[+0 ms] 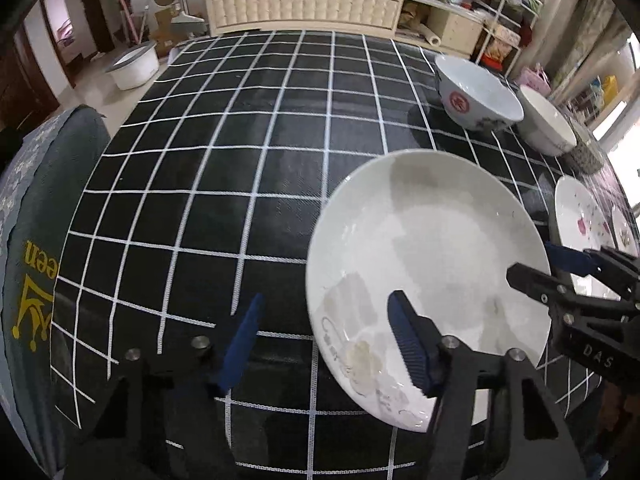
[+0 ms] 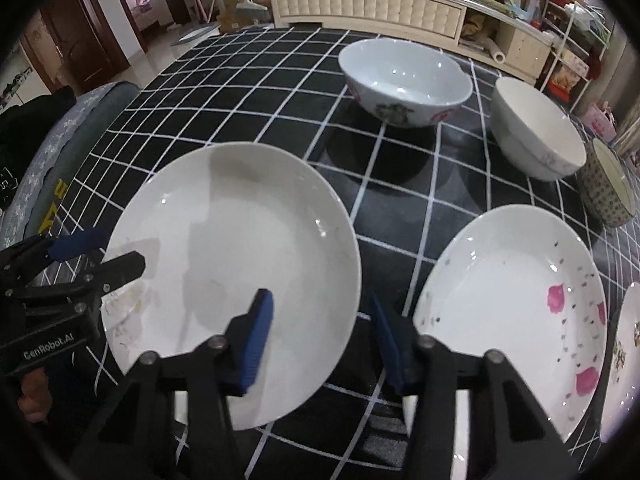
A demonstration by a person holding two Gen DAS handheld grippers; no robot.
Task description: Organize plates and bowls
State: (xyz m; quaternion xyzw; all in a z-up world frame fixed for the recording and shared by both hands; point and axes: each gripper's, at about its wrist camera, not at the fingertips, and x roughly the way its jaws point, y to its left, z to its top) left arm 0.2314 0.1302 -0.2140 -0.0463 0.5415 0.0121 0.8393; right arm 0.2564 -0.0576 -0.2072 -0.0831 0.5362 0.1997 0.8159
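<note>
— Counting from the grippers outward, what are you seeing?

— Two black hand-held grippers with blue ribbed pads. The left gripper (image 1: 324, 344) is standing wide open, its left finger over the black white-gridded tablecloth (image 1: 224, 140), its right finger over the plain white round plate (image 1: 424, 264), gripping nothing. The right gripper (image 2: 320, 340) is also spread open and empty, straddling that plate's right rim (image 2: 224, 272); whether a pad is touching it, I cannot tell.

— And the dishes?

— Three plates are showing: the plain one, a white plate with pink petals (image 2: 516, 308) just beside it, and a third patterned plate (image 2: 624, 352) cut off at the right edge. Three bowls are sitting farther back: a white bowl with red emblems (image 2: 404, 80), a plain white bowl (image 2: 536, 128), and a speckled bowl (image 2: 608, 184).
</note>
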